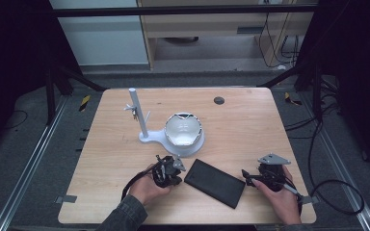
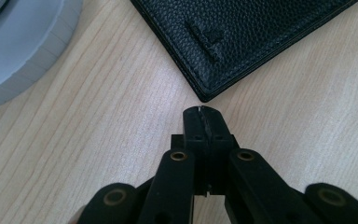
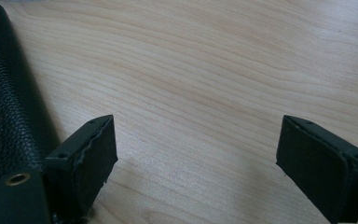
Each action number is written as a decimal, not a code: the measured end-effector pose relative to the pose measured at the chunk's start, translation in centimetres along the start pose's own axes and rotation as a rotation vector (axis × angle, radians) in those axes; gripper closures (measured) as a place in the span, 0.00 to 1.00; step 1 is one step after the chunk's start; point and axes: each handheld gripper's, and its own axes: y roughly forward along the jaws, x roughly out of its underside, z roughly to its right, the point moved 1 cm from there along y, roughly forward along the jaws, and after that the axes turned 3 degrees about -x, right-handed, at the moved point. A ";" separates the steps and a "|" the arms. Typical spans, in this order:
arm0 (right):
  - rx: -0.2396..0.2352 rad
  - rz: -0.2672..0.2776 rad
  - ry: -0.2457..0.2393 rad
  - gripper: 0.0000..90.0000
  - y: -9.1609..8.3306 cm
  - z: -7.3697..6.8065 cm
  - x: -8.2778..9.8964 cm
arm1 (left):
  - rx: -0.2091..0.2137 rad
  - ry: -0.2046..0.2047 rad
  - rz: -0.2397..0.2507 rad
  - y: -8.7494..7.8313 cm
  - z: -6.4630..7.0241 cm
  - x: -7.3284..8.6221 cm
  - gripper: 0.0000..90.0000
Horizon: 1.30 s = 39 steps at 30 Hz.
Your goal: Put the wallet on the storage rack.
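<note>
Black grained leather marks the wallet [image 1: 214,182], which lies flat and slantwise on the wooden table [image 1: 250,125] between the two hands, just in front of the white stand [image 1: 173,139] with its bowl-shaped cup [image 1: 183,129] and upright post [image 1: 138,113]. The left gripper [image 2: 202,112] has its jaws pressed together with nothing between them, their tip just short of the wallet's near corner, likely so the closed tip can nudge or lift that edge. The right gripper [image 3: 193,154] stands wide open and empty beside the wallet's other end, one pad [image 3: 93,149] close to the leather, probably waiting to take hold once the edge comes up. Lying flat, the wallet offers no easy grip from above.
</note>
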 end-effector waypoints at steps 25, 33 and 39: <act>-0.028 0.055 -0.022 0.14 -0.9 -0.8 -0.6 | 0.004 -0.008 0.042 -0.2 0.0 -0.4 0.99; -0.128 0.092 -0.085 0.11 -1.9 -4.2 -1.6 | 0.012 -0.028 0.095 -0.9 -0.1 -0.4 0.98; -0.192 0.063 -0.169 0.09 -2.0 -7.4 -2.1 | 0.019 -0.029 0.120 -1.4 -0.4 -0.9 0.98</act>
